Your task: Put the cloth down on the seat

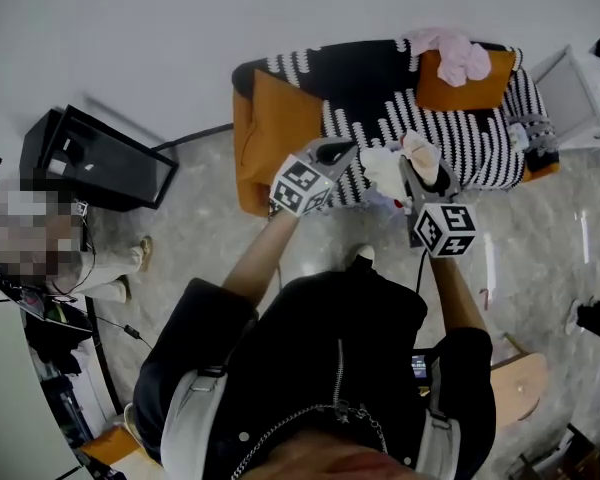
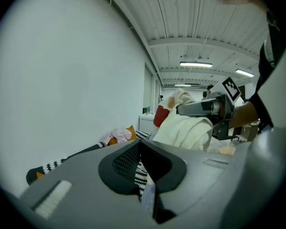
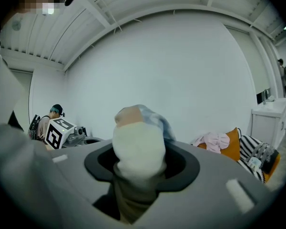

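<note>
A person is facing a black-and-white striped sofa (image 1: 460, 133), holding out two grippers. The right gripper (image 1: 420, 158) is clamping a bunched cream cloth (image 1: 385, 168), which is hanging near the seat's front edge. The left gripper (image 1: 338, 151) is keeping its jaws drawn together, seemingly empty. Probably best: reach over bare striped seat, clear of the orange cushion (image 1: 280, 118) and pink garment (image 1: 450, 56), lower until the cloth rests, then release.

The right gripper (image 3: 139, 175) grips the cloth (image 3: 137, 142), and its cream bunch stands up between the jaws. Far to the right, a pink garment (image 3: 212, 140) lies against an orange cushion (image 3: 234, 146) on the striped seat (image 3: 257, 151).
</note>
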`<state>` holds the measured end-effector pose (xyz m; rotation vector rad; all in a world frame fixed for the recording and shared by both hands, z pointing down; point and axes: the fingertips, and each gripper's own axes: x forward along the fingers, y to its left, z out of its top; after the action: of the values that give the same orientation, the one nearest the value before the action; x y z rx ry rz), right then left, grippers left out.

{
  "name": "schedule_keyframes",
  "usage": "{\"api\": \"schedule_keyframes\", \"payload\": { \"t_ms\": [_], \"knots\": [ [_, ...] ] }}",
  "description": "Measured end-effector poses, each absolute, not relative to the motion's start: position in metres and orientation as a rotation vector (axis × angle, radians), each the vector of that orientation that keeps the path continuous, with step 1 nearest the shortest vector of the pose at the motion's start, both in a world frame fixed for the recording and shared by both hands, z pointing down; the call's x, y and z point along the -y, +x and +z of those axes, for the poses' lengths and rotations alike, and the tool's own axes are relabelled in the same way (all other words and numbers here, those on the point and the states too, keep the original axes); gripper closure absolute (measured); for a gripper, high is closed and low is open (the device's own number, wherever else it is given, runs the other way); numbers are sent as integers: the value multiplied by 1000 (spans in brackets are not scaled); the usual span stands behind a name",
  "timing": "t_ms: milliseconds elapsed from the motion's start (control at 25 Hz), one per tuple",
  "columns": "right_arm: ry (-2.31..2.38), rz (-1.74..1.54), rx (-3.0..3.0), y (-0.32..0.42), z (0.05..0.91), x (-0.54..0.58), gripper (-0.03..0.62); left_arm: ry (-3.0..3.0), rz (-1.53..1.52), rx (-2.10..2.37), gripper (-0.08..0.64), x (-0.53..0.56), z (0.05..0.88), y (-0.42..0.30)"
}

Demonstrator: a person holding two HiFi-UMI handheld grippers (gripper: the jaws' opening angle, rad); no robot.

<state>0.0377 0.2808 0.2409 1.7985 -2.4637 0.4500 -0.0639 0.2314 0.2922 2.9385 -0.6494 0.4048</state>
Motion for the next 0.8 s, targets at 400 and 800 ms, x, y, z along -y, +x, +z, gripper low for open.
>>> {"api": "schedule_keyframes", "payload": {
  "t_ms": [400,800],
  "knots": [
    [1704,467,2525,78,244,-246,387,2901,418,755,551,-199,292,-28],
    [1664,492,2542,96,248,-228,388,2847,417,795,551,-189,304,-15]
  ]
}}
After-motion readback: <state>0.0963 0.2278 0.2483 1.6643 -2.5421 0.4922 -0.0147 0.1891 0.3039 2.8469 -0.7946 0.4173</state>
